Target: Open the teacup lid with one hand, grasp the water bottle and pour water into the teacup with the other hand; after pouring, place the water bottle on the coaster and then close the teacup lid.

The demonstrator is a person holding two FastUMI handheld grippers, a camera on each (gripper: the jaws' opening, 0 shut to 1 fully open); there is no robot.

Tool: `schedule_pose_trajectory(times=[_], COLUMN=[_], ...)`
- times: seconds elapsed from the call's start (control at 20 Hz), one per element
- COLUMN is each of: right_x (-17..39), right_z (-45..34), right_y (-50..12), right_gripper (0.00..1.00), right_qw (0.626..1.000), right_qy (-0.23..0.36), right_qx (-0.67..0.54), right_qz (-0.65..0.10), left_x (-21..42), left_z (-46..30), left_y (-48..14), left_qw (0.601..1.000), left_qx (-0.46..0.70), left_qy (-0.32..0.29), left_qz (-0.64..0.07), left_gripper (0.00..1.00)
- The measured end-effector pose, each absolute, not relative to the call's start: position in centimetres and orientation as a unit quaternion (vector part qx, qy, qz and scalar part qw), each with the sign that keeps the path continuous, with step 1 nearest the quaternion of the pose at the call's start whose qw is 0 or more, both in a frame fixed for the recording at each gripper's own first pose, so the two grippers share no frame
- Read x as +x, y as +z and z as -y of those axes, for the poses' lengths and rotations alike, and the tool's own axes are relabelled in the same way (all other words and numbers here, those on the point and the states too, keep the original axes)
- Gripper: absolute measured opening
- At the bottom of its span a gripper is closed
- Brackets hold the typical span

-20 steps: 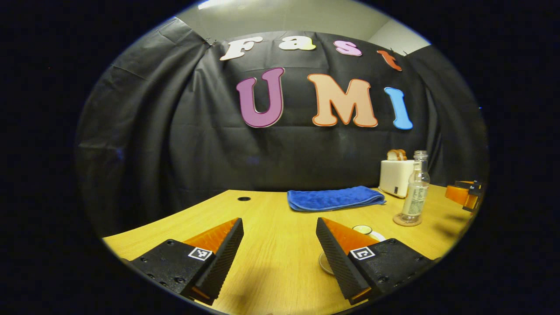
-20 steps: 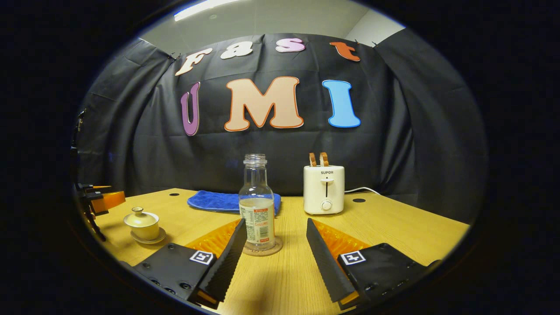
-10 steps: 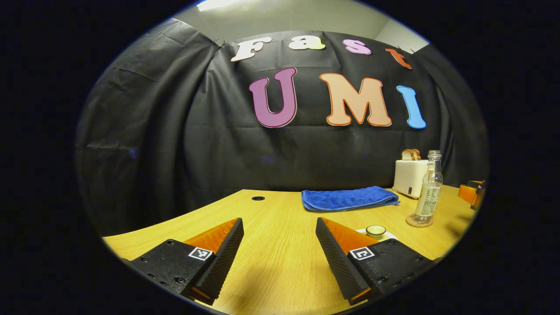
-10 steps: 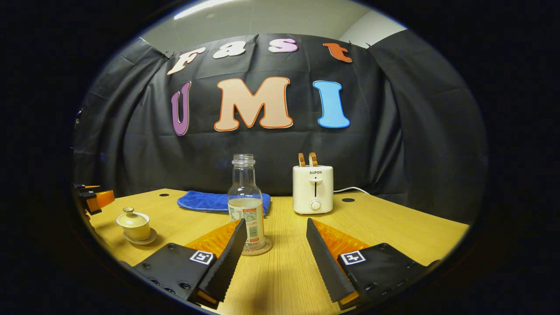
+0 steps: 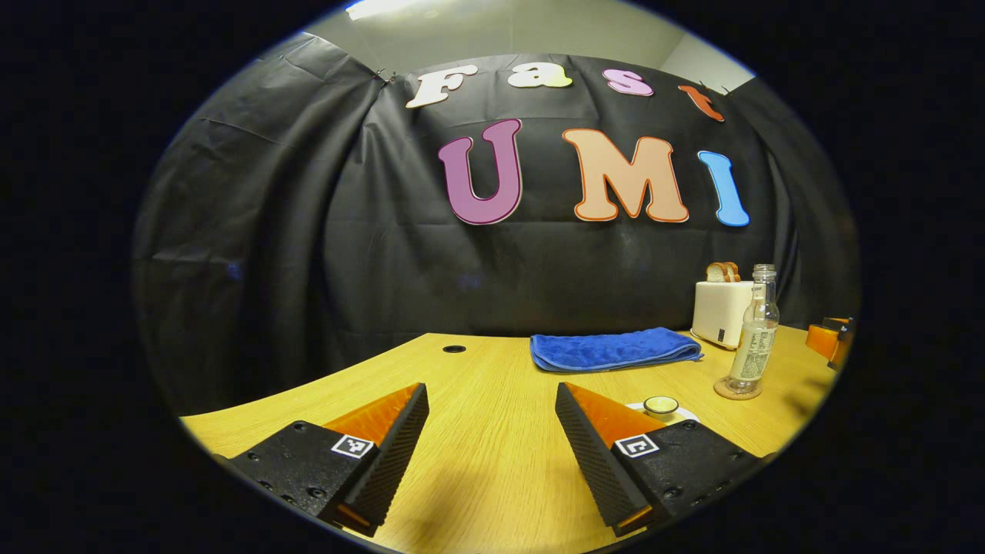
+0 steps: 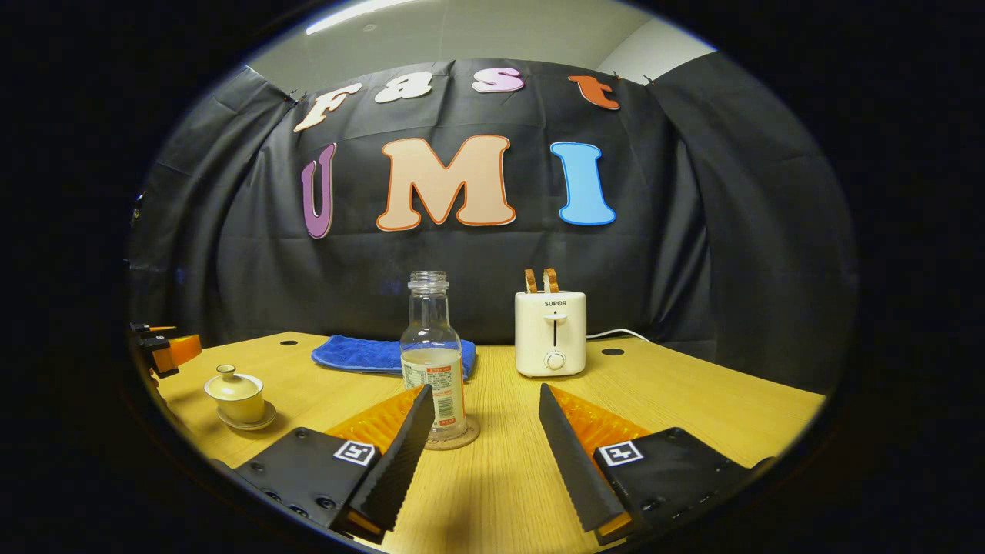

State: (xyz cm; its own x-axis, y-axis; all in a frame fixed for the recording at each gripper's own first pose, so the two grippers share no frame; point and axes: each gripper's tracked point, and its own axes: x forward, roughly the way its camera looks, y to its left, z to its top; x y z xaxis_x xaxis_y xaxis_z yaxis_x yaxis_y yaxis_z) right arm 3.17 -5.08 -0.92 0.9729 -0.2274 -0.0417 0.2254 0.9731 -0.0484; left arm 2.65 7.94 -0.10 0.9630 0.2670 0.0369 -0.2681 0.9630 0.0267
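A lidded cream teacup [image 6: 235,392] stands on its saucer [image 6: 248,422] at the table's left in the right gripper view. In the left gripper view its lid knob [image 5: 660,404] peeks out behind my right finger. The clear, uncapped water bottle [image 6: 433,354], partly filled, stands upright on a round coaster [image 6: 455,438]. My right gripper [image 6: 486,391] is open just in front of it, the bottle slightly left of the gap. My left gripper [image 5: 491,388] is open over bare table, with the bottle [image 5: 754,338] far to the right.
A folded blue towel [image 6: 362,355] lies at the back of the wooden table [image 6: 692,400]. A white toaster [image 6: 550,331] holding bread stands right of the bottle. The other gripper shows at the edges: the right gripper [image 5: 831,338] and the left gripper [image 6: 165,350].
Over the first half second both grippers shifted a little: the cup and bottle slid right in the left gripper view, the bottle and toaster slid left in the right gripper view. Since then nothing moved.
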Motion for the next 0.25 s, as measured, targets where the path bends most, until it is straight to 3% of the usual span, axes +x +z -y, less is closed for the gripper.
schedule_pose_trajectory(times=[0.15,0.2,0.25], right_x=[3.22,3.20,3.19], right_z=[5.06,5.11,5.10], right_y=[-0.89,-0.92,-0.89], right_gripper=[0.84,0.93,0.89], right_qw=[0.993,0.993,0.993], right_qy=[-0.114,-0.114,-0.114], right_qx=[-0.022,-0.022,-0.022], right_qz=[-0.023,-0.023,-0.023], left_x=[2.76,2.70,2.71], left_z=[-7.92,-7.91,-7.87], left_y=[-0.07,-0.09,-0.07], left_qw=[0.991,0.991,0.991], left_qx=[0.016,0.016,0.016], left_qy=[0.135,0.135,0.135], left_qz=[0.016,0.017,0.016], left_gripper=[0.98,0.98,0.98])
